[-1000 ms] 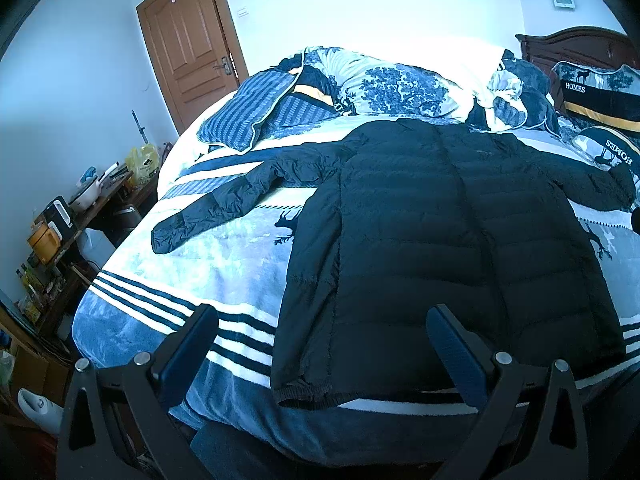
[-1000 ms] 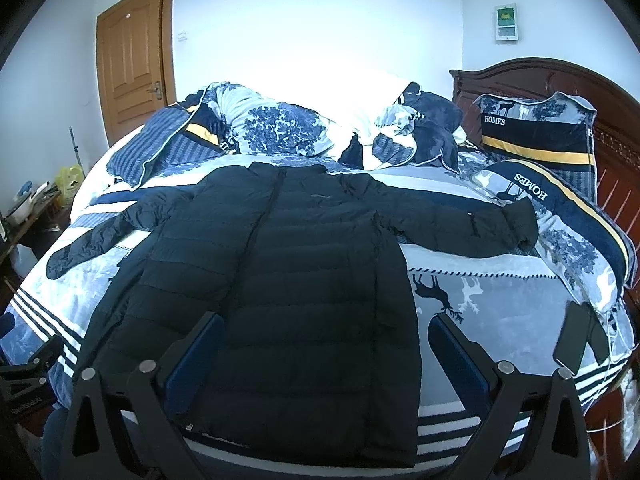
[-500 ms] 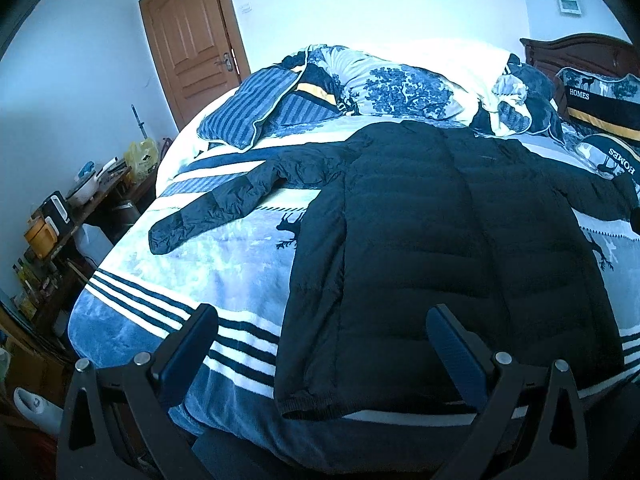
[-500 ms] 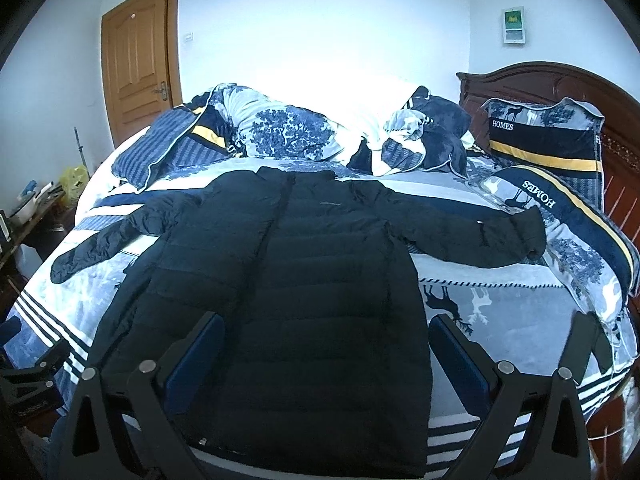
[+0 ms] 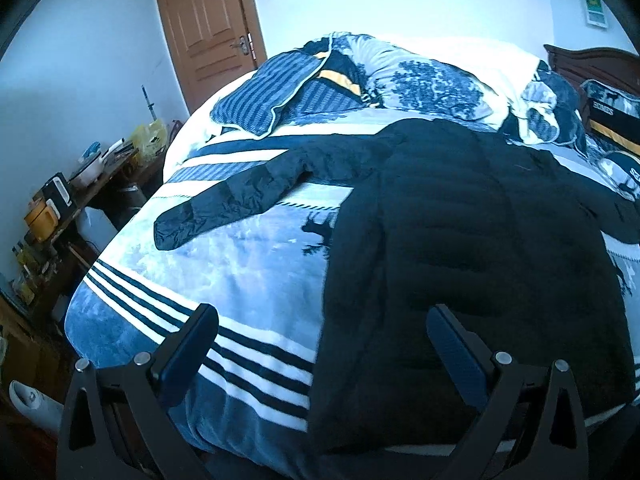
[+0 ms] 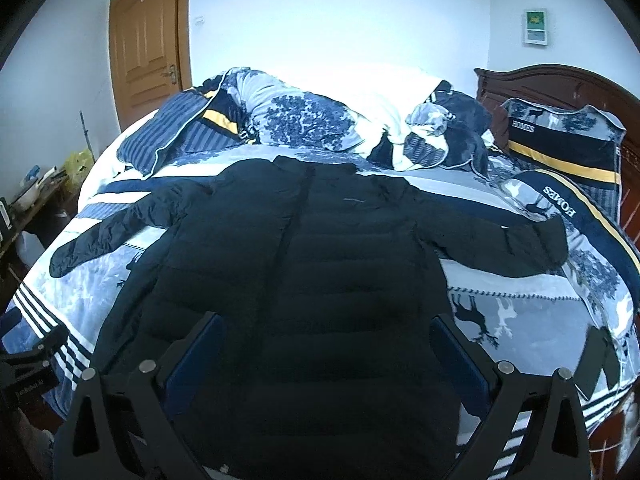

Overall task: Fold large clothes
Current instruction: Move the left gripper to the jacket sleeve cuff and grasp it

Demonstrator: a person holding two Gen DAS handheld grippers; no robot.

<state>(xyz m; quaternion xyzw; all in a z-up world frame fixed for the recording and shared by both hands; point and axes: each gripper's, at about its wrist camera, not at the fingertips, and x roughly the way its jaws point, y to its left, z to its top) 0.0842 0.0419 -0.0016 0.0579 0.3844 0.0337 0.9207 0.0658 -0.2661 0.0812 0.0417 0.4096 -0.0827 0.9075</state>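
Nearest in the left wrist view, the left gripper [image 5: 322, 340] has its two fingers spread wide, nothing between them; the gap frames the hem corner of a black puffer jacket [image 5: 460, 240] and the striped edge of the bed [image 5: 240, 344]. The right gripper [image 6: 326, 350] is likewise spread and empty, hovering over the lower middle of the jacket [image 6: 320, 264], whose hem lies directly beneath and between its fingers.

The jacket lies flat and front-up on the bed's blue-and-white blanket [image 6: 520, 312], hem toward both grippers, collar away from them. Beyond the left gripper and to its left, one sleeve [image 5: 240, 196] stretches out over the blanket. Only the right wrist view shows the whole garment: the other sleeve [image 6: 520, 244] extends to that gripper's right, its cuff near a pillow lettered HOMES [image 6: 560, 200], and a dark flat object [image 6: 596, 360] rests on the bed edge to the right of the right gripper. That view also catches part of the left gripper at its lower left.

Farther off, a heap of patterned bedding [image 6: 320, 120] lies past the collar. The left wrist view alone shows clearly a cluttered tabletop [image 5: 76, 192] far left of its gripper. A wooden door [image 5: 208, 32] and a dark headboard [image 6: 560, 84] stand beyond.
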